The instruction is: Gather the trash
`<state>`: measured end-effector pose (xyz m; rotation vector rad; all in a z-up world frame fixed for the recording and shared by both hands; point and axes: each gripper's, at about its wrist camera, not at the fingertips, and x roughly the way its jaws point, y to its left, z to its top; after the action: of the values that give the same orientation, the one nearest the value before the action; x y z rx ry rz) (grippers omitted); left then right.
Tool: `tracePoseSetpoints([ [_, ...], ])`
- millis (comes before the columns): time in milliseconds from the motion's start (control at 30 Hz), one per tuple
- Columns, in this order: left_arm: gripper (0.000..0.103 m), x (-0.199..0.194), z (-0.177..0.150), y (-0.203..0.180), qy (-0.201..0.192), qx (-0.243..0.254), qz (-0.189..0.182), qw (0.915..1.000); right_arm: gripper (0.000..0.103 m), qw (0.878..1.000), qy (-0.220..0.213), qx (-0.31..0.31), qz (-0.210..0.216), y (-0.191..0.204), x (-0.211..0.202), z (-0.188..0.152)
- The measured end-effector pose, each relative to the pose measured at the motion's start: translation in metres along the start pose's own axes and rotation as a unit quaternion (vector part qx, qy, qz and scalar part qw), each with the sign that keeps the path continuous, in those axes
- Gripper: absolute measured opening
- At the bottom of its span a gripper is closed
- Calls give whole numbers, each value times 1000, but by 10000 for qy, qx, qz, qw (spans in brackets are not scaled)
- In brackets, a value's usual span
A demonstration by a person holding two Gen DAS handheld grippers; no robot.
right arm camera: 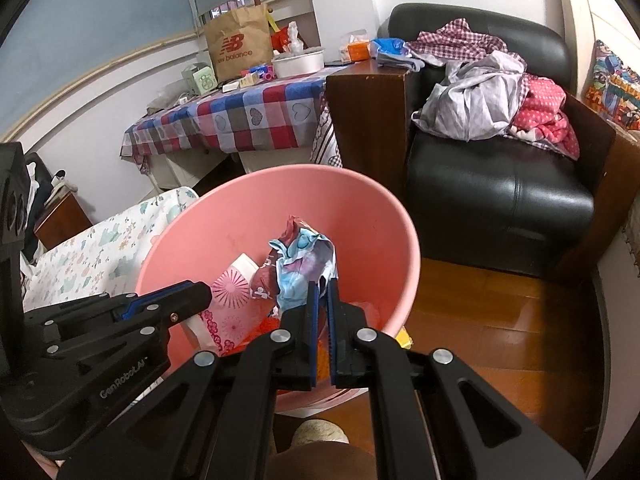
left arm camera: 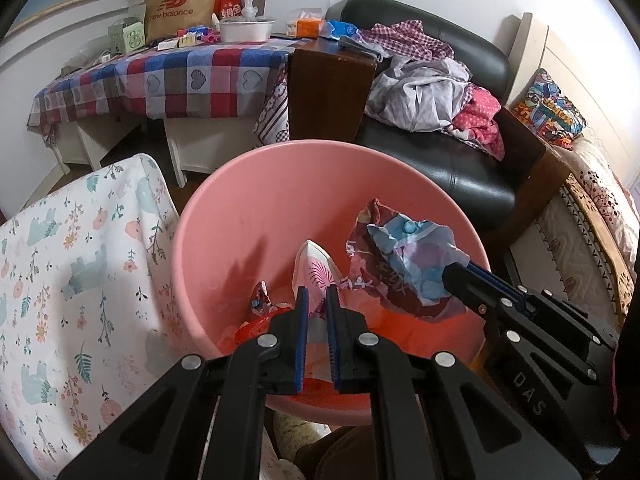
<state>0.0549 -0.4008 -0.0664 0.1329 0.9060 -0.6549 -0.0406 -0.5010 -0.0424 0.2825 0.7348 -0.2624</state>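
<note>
- The left gripper (left arm camera: pixel 317 300) is above the pink bin (left arm camera: pixel 224 216). Its fingers (left arm camera: pixel 303 312) stand only a little apart and pinch a white and pink wrapper (left arm camera: pixel 316 272), which hangs inside the bin.
- The right gripper (right arm camera: pixel 323 294) is beside it over the same bin (right arm camera: pixel 360 208). Its fingers (right arm camera: pixel 313 308) are almost closed and grip a crumpled blue and dark red wrapper (right arm camera: pixel 298 264) at its lower edge.
- More trash, red and orange (left arm camera: pixel 256 324), lies at the bottom of the bin.
- The bin stands on a wooden floor (right arm camera: pixel 500 320), near a black armchair (right arm camera: pixel 496 196) with clothes (right arm camera: pixel 476 96) on it.
- Behind is a worktop (left arm camera: pixel 176 80) with a checked cloth and a brown paper bag (left arm camera: pixel 178 0).
</note>
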Motion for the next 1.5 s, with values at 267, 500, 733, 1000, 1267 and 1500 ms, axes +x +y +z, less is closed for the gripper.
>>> tracePoseSetpoints([
  [267,8,-1,1,2,-18,-59,6,10000,18,9999,102,61,-47,0,4,-1],
  [500,18,-9,0,0,-116,-62,20,9999,21,10000,68,45,-15,1,0,-2],
  [733,33,-24,0,-1,-274,-57,31,9996,21,10000,2,13,17,3,-9,-3],
  [1000,38,-46,-3,-4,-474,3,47,9989,21,9999,-79,-29,66,7,-23,-4],
  [1267,39,-70,-7,3,-637,-30,100,9979,36,9996,-204,-107,145,19,-38,-5],
  [1500,43,-92,-12,13,-786,-101,109,9968,37,9992,-294,-224,181,33,-52,-8],
])
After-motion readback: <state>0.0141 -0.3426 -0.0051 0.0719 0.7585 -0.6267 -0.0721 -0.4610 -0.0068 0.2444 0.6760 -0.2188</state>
